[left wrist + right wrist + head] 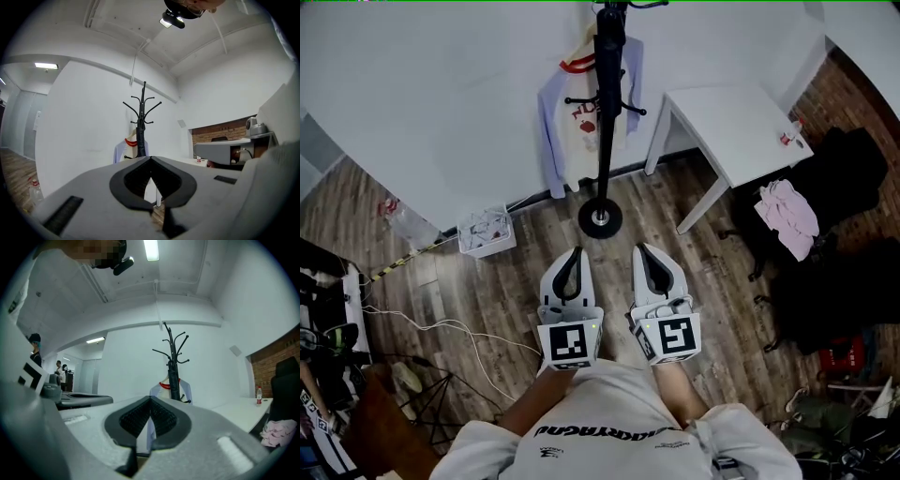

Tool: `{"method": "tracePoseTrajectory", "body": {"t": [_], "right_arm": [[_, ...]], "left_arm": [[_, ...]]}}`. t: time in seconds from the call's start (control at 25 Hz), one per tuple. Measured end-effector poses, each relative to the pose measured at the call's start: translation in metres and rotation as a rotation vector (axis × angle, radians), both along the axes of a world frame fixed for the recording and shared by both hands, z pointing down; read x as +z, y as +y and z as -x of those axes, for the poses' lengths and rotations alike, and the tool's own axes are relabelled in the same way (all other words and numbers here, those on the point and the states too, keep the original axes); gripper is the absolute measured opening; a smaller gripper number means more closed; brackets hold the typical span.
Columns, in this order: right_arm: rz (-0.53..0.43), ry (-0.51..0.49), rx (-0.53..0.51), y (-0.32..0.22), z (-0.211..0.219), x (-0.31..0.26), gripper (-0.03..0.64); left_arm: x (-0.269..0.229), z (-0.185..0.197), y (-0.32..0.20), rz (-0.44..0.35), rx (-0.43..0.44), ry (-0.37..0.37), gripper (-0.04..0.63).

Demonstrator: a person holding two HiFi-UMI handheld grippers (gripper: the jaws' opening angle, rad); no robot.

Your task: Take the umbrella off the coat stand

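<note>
The black coat stand (601, 178) rises by the white wall straight ahead, on a round base. A dark folded umbrella (609, 52) hangs along its upper pole, over a pale shirt with a red collar (581, 122). Both grippers are held side by side short of the base, pointing at it. My left gripper (578, 251) is shut and empty, and my right gripper (639, 249) is shut and empty too. In the left gripper view the umbrella (140, 140) shows above the closed left gripper (151, 159). In the right gripper view the umbrella (174, 379) stands beyond the right gripper (150, 398).
A white table (727, 117) with a small red-capped bottle (790, 133) stands right of the stand. A dark chair carries a pink cloth (787, 211). Left of the stand are a white basket (486, 232), a plastic bottle (408, 225) and cables (441, 328) on the wood floor.
</note>
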State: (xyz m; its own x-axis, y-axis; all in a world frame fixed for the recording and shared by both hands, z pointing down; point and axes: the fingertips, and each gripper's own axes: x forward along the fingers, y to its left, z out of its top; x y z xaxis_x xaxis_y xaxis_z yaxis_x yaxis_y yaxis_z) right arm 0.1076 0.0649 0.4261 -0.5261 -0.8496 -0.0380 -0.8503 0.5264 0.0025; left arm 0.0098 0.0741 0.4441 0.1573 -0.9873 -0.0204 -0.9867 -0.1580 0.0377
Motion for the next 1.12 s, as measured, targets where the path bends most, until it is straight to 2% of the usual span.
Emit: {"method": "tracePoseTrajectory", "body": {"t": [0.24,0.48,0.76,1.12], "right_arm": [[-0.012,0.003,0.059,-0.082,0.057,-0.025,-0.005],[-0.034,0.002,0.103,-0.141,0.1,-0.04,-0.003],[-0.031,0.038,0.144,-0.18,0.124,-0.045,-0.002],[0.0,0.057,0.176,-0.216,0.122,-0.039,0.0]], "left_arm": [[-0.019,0.058,-0.089,-0.012,0.062,0.007,-0.003],[-0.027,0.091,-0.15,-0.02,0.14,-0.003,-0.003],[-0.034,0.104,-0.193,-0.036,0.201,0.006,-0.003],[-0.033,0.1,-0.225,-0.035,0.225,0.009,-0.003]]}}
